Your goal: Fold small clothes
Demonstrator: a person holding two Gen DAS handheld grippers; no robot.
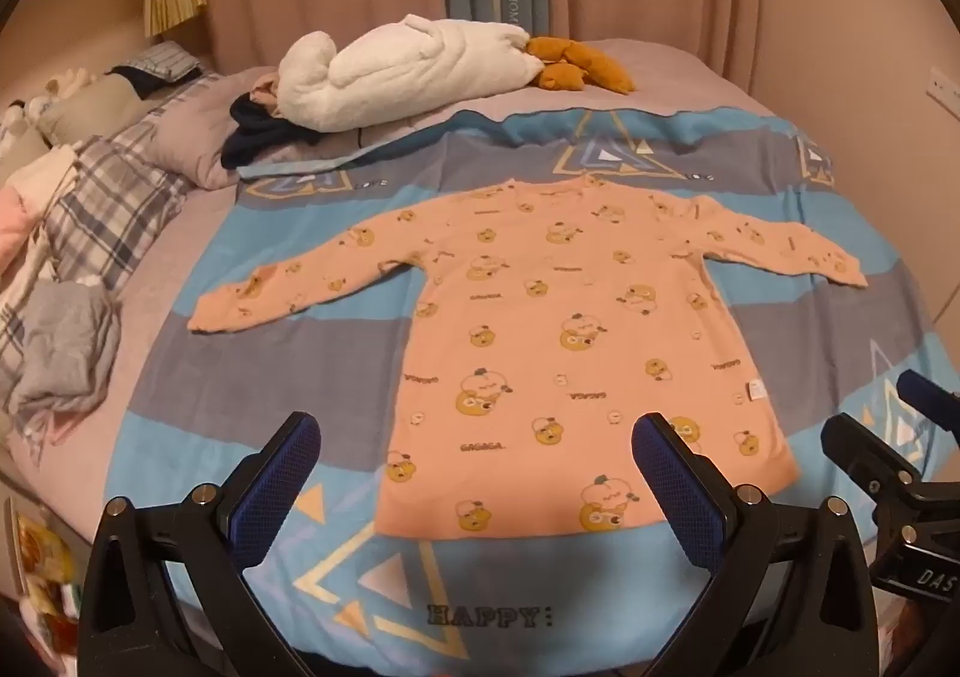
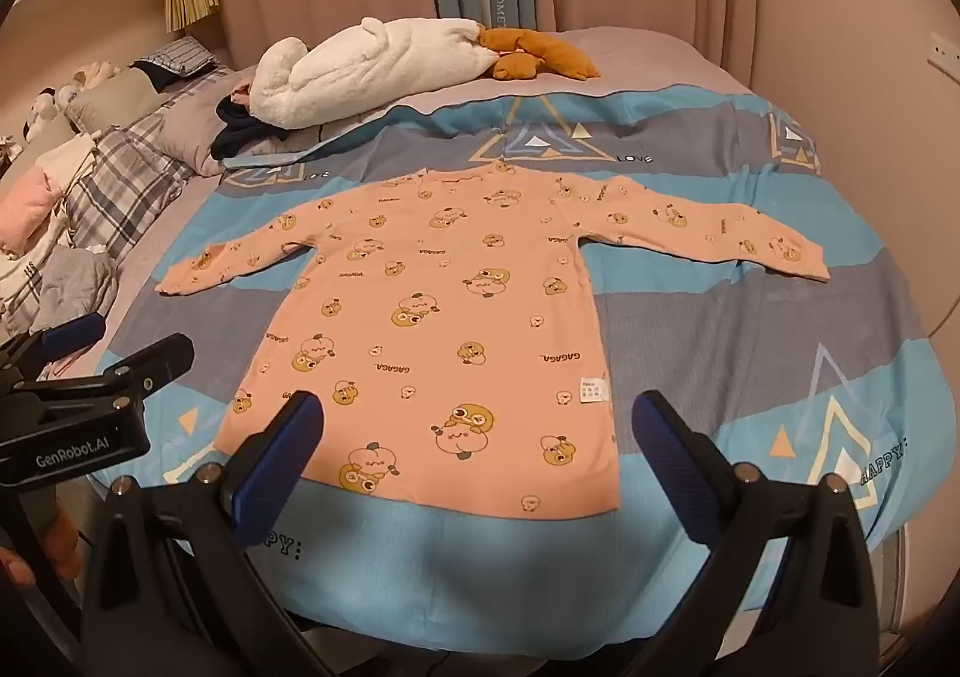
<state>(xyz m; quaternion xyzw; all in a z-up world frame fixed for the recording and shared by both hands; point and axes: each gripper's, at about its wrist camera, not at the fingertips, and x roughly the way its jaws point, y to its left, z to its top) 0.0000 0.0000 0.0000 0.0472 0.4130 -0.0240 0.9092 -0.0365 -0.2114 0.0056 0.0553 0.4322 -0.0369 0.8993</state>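
Peach knit, thin and limp, the long-sleeved top (image 1: 558, 341) lies flat, sleeves spread, on the blue-and-grey striped bedspread (image 1: 336, 371). It looks light and floppy, so it should crease wherever pinched. Left gripper (image 1: 477, 488) hangs above the hem, jaws wide and empty; the left sleeve cuff (image 1: 210, 317) seems a good pinch. Right gripper (image 2: 480, 467) hovers likewise spread, nothing between its pads.
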